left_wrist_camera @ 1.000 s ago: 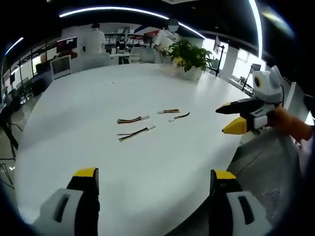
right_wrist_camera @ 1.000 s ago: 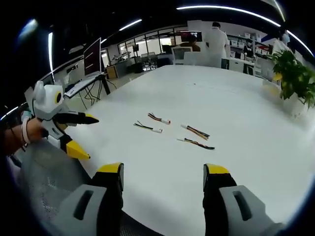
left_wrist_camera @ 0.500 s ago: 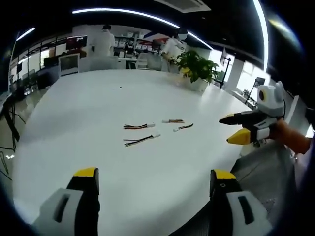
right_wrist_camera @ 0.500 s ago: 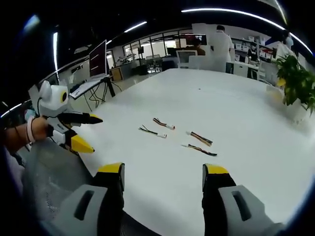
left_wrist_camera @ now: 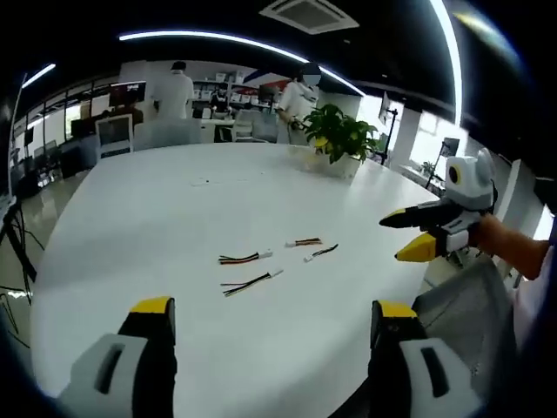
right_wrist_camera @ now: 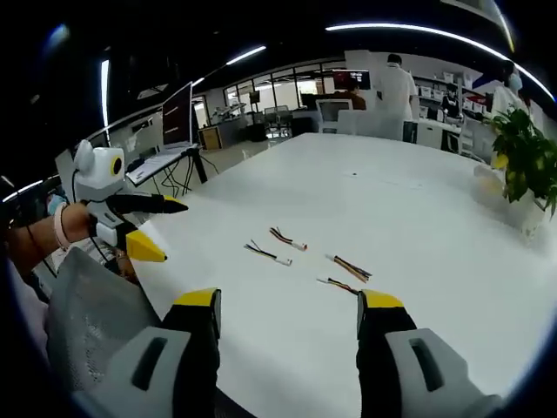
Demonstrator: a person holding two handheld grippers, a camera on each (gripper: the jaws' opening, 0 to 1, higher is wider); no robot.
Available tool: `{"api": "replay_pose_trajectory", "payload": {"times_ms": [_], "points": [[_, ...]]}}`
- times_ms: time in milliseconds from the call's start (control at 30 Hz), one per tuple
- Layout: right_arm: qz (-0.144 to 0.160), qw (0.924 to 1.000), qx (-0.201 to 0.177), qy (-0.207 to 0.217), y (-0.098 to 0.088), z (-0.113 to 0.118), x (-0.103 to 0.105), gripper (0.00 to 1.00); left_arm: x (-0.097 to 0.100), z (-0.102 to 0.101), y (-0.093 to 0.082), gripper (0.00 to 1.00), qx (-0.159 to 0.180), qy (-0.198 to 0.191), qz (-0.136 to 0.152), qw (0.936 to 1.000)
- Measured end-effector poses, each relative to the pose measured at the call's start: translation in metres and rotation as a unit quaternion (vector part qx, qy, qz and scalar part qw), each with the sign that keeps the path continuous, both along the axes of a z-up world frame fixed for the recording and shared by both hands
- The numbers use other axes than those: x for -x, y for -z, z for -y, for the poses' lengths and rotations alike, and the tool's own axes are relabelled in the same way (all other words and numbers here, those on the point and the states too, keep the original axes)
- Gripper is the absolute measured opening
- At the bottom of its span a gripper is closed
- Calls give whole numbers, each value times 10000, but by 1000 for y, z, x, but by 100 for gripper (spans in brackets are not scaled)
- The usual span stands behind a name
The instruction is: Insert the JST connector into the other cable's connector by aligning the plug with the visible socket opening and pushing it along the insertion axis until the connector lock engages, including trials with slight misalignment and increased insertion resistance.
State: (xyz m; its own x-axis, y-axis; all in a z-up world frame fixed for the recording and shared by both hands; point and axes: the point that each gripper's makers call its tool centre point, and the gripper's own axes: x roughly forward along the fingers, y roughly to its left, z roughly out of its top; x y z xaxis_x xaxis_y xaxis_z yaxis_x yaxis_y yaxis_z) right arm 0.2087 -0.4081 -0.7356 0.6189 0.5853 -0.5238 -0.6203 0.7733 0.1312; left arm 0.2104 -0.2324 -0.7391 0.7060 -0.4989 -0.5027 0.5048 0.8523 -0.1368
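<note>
Several short JST cables lie loose near the middle of the white table [left_wrist_camera: 130, 218]. In the left gripper view they are a multicoloured one with a white plug [left_wrist_camera: 243, 258], another below it [left_wrist_camera: 251, 282], and two smaller ones [left_wrist_camera: 304, 242] [left_wrist_camera: 320, 252]. My left gripper [left_wrist_camera: 274, 309] is open and empty, well short of them. The right gripper [left_wrist_camera: 402, 237] hovers open at the table's right edge. In the right gripper view the cables [right_wrist_camera: 266, 253] [right_wrist_camera: 285, 238] [right_wrist_camera: 348, 266] [right_wrist_camera: 336, 284] lie ahead of my open right gripper [right_wrist_camera: 289, 300]. The left gripper [right_wrist_camera: 167, 231] stands open at the left.
A potted plant [left_wrist_camera: 338, 135] [right_wrist_camera: 522, 157] stands on the table's far side. A grey mesh chair back [right_wrist_camera: 87, 322] [left_wrist_camera: 461, 305] sits at the near table edge. People and desks with monitors are far behind the table.
Both cameras have shifted and risen a little, so the cables sit lower in each view. The cables lie as before. Both grippers stay open and empty.
</note>
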Motion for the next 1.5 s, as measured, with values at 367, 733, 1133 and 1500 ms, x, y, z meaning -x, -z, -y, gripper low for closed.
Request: {"api": "replay_pose_trajectory", "payload": {"times_ms": [367,733,1133,1500], "points": [[133,9999,-63,-81,-15,3,-19,61,-21,-13,-15,89,-124,13,249,9996],[-2,9999,83,-113,-10,5,-34,61,-33,-19,-18,87,-134,26,282,9995],[87,9993,141,-346,-10,-3,-46,56,-54,-37,-19,85,-383,72,469,9981],[81,9990,37,-436,-13,-8,-61,55,-70,-29,-9,80,-169,272,380,9988]]}}
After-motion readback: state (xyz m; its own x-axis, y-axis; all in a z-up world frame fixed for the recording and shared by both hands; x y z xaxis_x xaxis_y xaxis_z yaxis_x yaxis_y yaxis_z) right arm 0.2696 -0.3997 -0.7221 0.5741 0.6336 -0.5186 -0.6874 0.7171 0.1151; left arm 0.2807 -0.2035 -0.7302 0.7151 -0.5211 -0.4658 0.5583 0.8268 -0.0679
